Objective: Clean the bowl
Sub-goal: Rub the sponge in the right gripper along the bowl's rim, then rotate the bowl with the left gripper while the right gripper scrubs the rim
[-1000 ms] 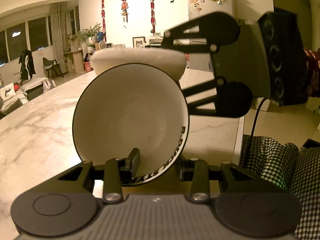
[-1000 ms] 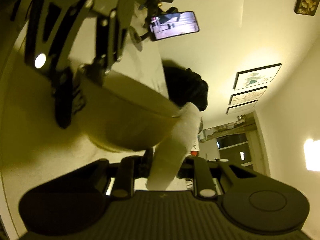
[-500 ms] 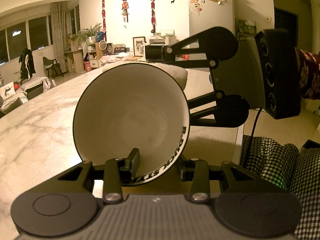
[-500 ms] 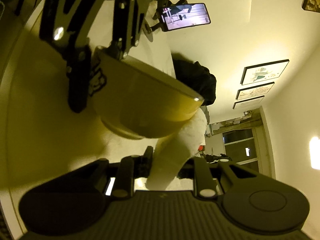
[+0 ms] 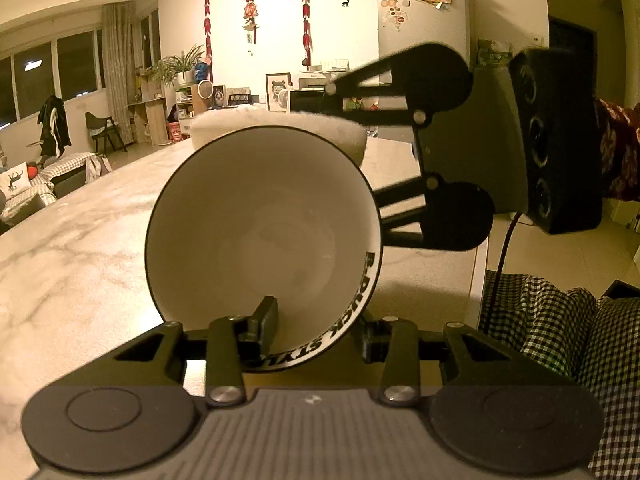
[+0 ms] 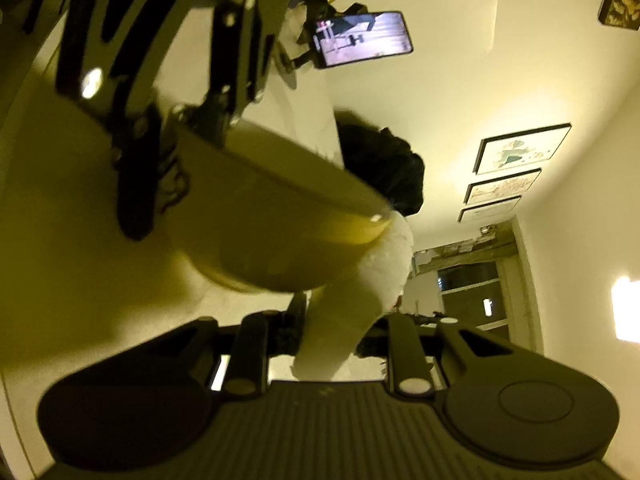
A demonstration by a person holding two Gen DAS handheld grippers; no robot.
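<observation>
A white bowl (image 5: 256, 232) with a black lettered rim stands tipped on edge, its inside facing the left wrist camera. My left gripper (image 5: 312, 332) is shut on its lower rim, one finger inside and one outside. A white cloth (image 5: 280, 128) lies along the bowl's far upper rim, held from the right by my right gripper, whose black body (image 5: 472, 160) fills the right side of the left wrist view. In the right wrist view my right gripper (image 6: 332, 336) is shut on the white cloth (image 6: 360, 300), which presses against the bowl's (image 6: 272, 224) outer wall and rim.
A marble-patterned table (image 5: 72, 248) stretches under the bowl, its right edge (image 5: 480, 276) close by. A checked cloth (image 5: 560, 328) lies low at the right. A phone on a mount (image 6: 360, 40) stands beyond the bowl in the right wrist view.
The cloth slid down behind the bowl's far rim, then came back up over it. The right gripper shifted a little beside the bowl. The bowl stayed in the left gripper's hold.
</observation>
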